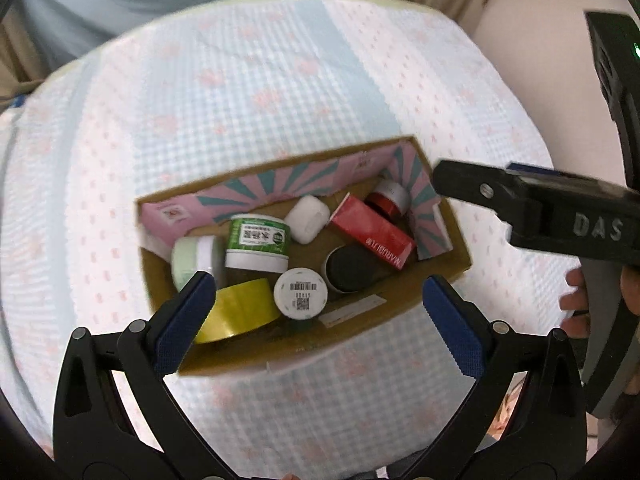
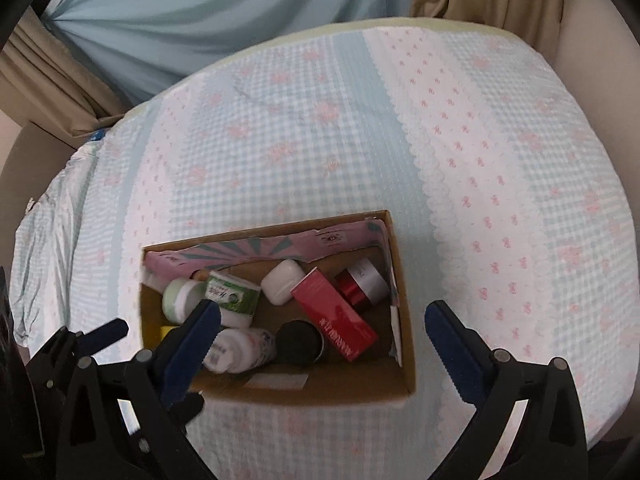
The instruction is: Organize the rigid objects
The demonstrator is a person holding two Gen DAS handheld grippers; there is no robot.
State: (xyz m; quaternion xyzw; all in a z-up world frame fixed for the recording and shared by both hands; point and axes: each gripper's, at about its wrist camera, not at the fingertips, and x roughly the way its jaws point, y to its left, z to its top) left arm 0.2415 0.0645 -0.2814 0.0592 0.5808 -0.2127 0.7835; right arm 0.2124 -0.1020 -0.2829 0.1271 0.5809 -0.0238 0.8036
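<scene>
Eight or so rigid items lie loose in the box (image 1: 400,312), which sits on the bed (image 1: 280,80): jars, a red carton (image 1: 372,236), a tape roll (image 1: 240,314). Box's long axis runs left to right across both views. Left tongs (image 1: 318,312) and right tongs (image 2: 322,338) hang above it, pointing steeply down, both wide open, nothing between their pads. Neither is clearly nearer.

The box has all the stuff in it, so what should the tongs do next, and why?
Probably lift both away and stop. The cardboard box already holds the red carton, yellow tape and jars, nothing lies loose on the bedspread, and the left tongs and right tongs are open and empty.
</scene>
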